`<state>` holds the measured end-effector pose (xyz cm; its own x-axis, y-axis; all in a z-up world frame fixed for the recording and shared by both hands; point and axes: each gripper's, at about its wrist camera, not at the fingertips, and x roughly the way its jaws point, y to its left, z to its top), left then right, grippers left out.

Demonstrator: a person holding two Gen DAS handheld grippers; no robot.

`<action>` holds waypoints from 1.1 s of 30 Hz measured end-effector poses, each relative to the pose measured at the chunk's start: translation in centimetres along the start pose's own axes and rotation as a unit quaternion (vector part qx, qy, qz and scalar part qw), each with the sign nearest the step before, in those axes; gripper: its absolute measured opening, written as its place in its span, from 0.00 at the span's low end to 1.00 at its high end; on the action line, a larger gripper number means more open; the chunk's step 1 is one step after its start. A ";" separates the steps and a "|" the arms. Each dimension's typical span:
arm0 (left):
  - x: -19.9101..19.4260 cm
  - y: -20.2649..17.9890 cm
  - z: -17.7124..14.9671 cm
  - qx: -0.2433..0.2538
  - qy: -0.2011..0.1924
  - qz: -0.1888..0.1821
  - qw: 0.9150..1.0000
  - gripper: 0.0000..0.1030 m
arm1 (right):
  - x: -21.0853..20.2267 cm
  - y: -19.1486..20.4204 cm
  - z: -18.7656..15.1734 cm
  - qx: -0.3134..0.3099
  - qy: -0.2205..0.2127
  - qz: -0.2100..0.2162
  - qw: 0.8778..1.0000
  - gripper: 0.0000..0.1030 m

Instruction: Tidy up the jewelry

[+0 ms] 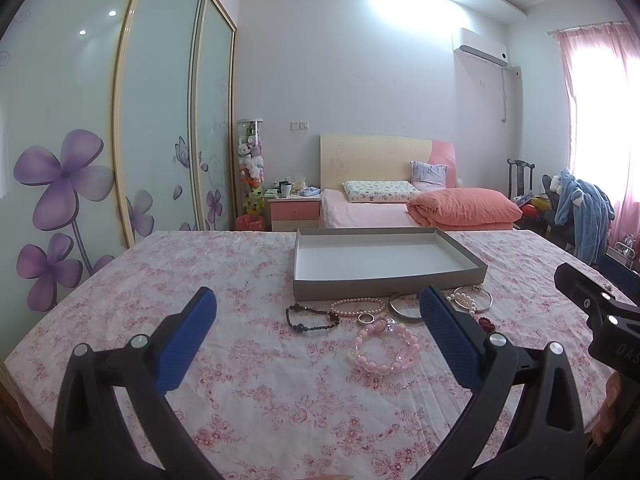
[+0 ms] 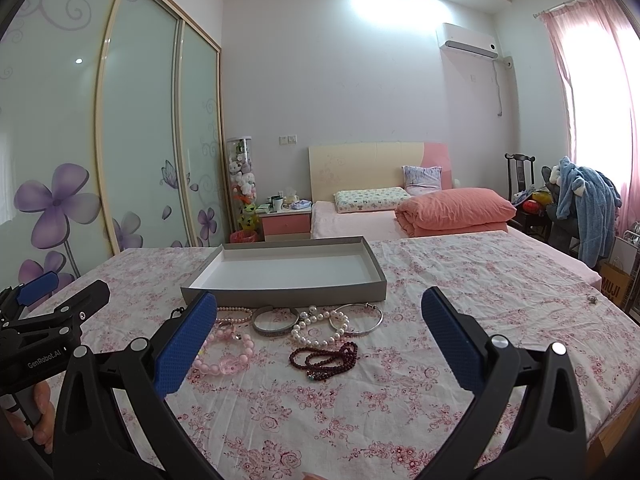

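Observation:
An empty grey tray (image 1: pixel 384 282) (image 2: pixel 280 294) lies on the floral tablecloth. In front of it lie several pieces of jewelry: a black bead bracelet (image 1: pixel 310 318), a small pearl bracelet (image 1: pixel 357 306), a ring (image 1: pixel 366 318), a pink bead bracelet (image 1: pixel 386 350) (image 2: pixel 226 354), a silver bangle (image 1: pixel 402 308) (image 2: pixel 272 322), a white pearl strand (image 2: pixel 316 326), a thin silver hoop (image 2: pixel 360 318) and dark red beads (image 2: pixel 326 360). My left gripper (image 1: pixel 318 308) is open above the cloth, short of the jewelry. My right gripper (image 2: pixel 318 308) is open, also empty.
The table (image 1: pixel 120 300) is covered by a pink floral cloth. A bed with pink bedding (image 1: pixel 460 208) stands behind it. Sliding wardrobe doors (image 1: pixel 120 120) are at left. A chair with clothes (image 2: pixel 580 208) stands at right. A small metal item (image 2: pixel 592 299) lies near the right table edge.

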<state>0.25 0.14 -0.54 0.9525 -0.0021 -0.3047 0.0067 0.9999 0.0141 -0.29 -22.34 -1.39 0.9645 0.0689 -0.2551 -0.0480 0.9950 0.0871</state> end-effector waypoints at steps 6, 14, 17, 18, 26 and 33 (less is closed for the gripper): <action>0.1 0.0 -0.2 -0.001 0.001 0.000 1.000 0.96 | 0.1 0.0 0.0 0.000 0.001 0.000 1.000 0.98; 0.6 0.1 -0.9 -0.001 0.004 0.001 1.000 0.96 | 0.1 0.0 -0.1 0.000 0.002 0.000 1.000 0.98; 0.6 0.0 -1.0 -0.002 0.005 0.001 1.000 0.96 | 0.2 0.0 -0.1 0.000 0.002 0.000 1.000 0.98; 0.7 0.1 -0.9 -0.002 0.005 0.000 1.000 0.96 | 0.2 0.0 -0.1 -0.001 0.002 0.000 1.000 0.98; 0.7 0.1 -0.9 -0.002 0.006 0.000 1.000 0.96 | 0.3 0.0 -0.1 0.000 0.003 0.000 1.000 0.98; 0.8 0.0 -1.1 -0.002 0.009 0.000 1.000 0.96 | -0.1 -0.3 -0.4 0.001 0.006 -0.001 1.000 0.98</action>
<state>0.63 0.11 -1.86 0.9471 -0.0024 -0.3208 0.0060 0.9999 0.0101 -0.48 -22.59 -1.79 0.9613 0.0679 -0.2670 -0.0456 0.9950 0.0890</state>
